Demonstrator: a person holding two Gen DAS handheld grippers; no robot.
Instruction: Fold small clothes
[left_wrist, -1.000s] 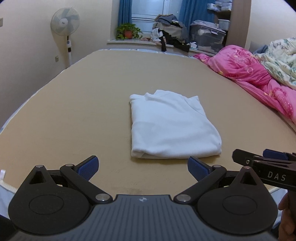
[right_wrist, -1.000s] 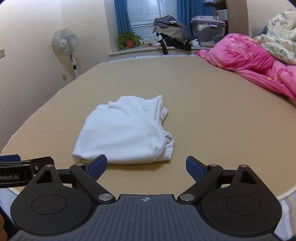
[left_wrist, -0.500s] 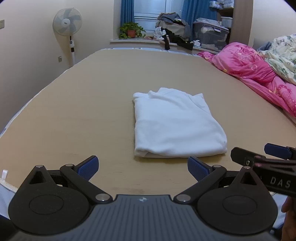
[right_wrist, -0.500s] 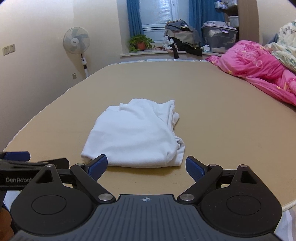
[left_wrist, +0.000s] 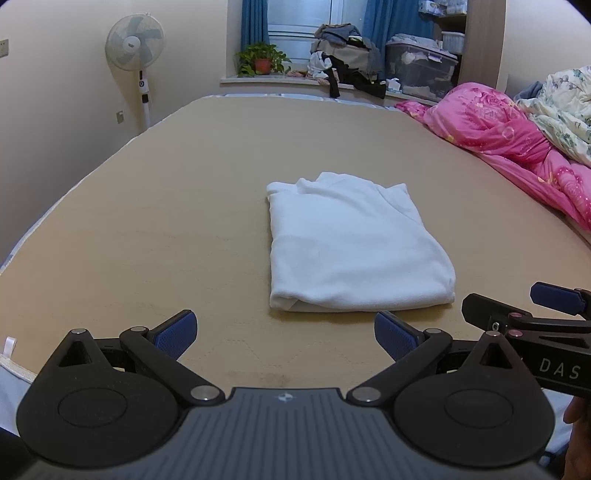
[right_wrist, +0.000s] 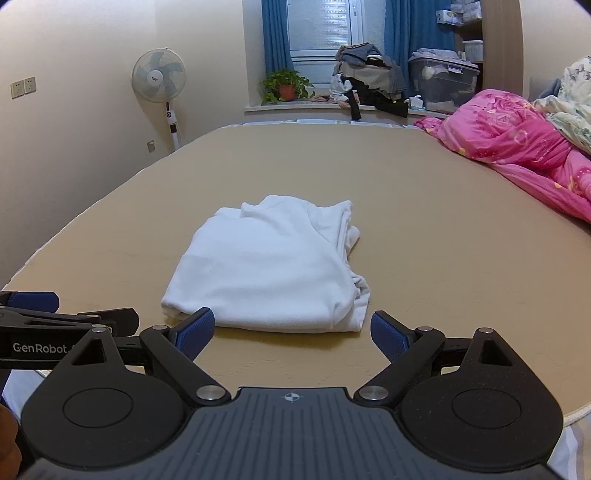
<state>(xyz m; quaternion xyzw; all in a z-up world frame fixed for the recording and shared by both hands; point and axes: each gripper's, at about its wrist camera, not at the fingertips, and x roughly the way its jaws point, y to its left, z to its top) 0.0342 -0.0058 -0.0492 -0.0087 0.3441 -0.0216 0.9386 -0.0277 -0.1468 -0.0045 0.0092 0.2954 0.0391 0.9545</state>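
Both grippers have pulled back a bit toward the near edge of the bed over the last second, and the white garment (left_wrist: 354, 243) hasn't budged. It's folded into a neat rectangle, lying flat on the tan bed (left_wrist: 166, 221) near the near edge, roughly in the middle between the sides. Left gripper (left_wrist: 283, 330) is wide open with nothing in it, hovering just short of the garment. Right gripper (right_wrist: 291, 330) is the same, wide open and empty, its left pad just beside the garment's near edge. A pink quilt (right_wrist: 517, 147) sits along the right edge.
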